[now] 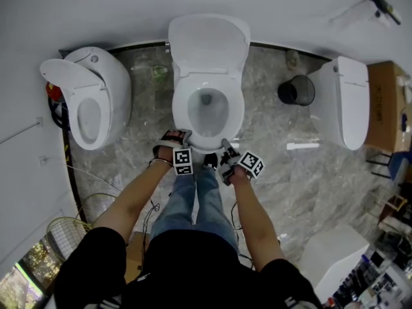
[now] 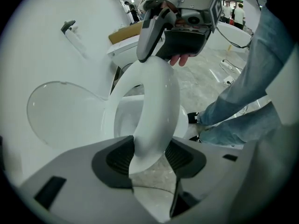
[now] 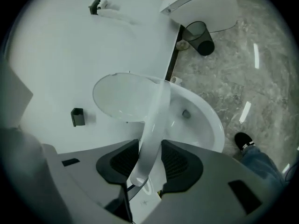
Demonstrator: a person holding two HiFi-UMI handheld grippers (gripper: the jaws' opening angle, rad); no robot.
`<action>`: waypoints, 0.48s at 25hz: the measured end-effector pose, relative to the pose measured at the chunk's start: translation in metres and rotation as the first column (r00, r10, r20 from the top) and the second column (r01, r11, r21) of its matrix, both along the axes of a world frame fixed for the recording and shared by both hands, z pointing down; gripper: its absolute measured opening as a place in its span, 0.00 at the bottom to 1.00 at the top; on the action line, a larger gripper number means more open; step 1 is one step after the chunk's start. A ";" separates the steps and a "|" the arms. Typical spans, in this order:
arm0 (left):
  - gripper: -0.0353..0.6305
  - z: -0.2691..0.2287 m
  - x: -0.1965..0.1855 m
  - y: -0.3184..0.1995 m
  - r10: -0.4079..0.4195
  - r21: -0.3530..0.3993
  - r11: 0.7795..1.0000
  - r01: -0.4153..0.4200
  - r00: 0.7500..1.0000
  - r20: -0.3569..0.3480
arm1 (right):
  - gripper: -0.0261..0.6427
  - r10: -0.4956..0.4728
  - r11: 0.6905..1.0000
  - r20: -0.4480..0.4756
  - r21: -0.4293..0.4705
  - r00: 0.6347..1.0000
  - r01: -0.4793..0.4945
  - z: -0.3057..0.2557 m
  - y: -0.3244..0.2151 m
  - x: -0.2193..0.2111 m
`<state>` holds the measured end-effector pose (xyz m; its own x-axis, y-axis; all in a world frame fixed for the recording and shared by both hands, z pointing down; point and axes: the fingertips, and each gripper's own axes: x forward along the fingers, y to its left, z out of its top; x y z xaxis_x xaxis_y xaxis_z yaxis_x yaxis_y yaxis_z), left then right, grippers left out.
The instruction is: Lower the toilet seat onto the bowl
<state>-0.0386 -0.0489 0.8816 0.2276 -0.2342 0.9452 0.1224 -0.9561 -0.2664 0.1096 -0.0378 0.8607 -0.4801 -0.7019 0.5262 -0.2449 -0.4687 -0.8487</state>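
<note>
The middle white toilet has its lid (image 1: 208, 40) up against the wall. Its seat (image 2: 156, 101) is tilted above the bowl (image 3: 201, 120), hinged at the back. My left gripper (image 1: 177, 136) is at the seat's front left. In the left gripper view both of that gripper's pads (image 2: 119, 157) press on the seat ring, so it is shut on it. My right gripper (image 1: 225, 148) is at the front right. In the right gripper view the seat (image 3: 156, 115) runs edge-on between that gripper's pads (image 3: 175, 162), which clamp its rim.
A second toilet (image 1: 90, 102) stands at the left and a third (image 1: 344, 98) at the right, with a black bin (image 1: 296, 90) between it and the middle one. A cardboard box (image 1: 386, 105) is at far right. The person's legs (image 1: 196, 198) stand in front of the bowl.
</note>
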 end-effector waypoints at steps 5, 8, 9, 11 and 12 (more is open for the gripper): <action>0.38 0.001 0.000 0.009 -0.071 -0.043 0.997 0.070 0.997 -0.013 | 0.28 0.017 1.000 -0.004 -0.026 1.000 -0.017 0.010 0.007 0.001; 0.40 -0.004 -0.008 0.015 -0.239 -0.130 0.964 0.231 0.970 -0.048 | 0.28 0.008 0.999 -0.013 -0.034 1.000 -0.008 0.015 0.010 0.001; 0.40 -0.006 -0.012 0.018 -0.327 -0.175 0.933 0.313 0.944 -0.054 | 0.28 0.003 0.999 -0.021 -0.041 1.000 -0.003 0.016 0.012 0.001; 0.39 -0.006 -0.022 0.026 -0.551 -0.315 0.800 0.511 0.833 -0.049 | 0.28 -0.002 0.998 -0.041 -0.056 0.999 -0.001 0.019 0.013 0.001; 0.39 -0.006 -0.026 0.031 -0.668 -0.403 0.690 0.602 0.743 -0.034 | 0.28 0.004 0.998 -0.048 -0.064 0.999 -0.007 0.021 0.014 0.001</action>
<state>-0.0648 -0.0183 0.8757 0.3049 -0.0504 0.9511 -0.5623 -0.8155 0.1370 0.1110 -0.0238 0.8814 -0.4497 -0.6685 0.5924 -0.2822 -0.5229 -0.8043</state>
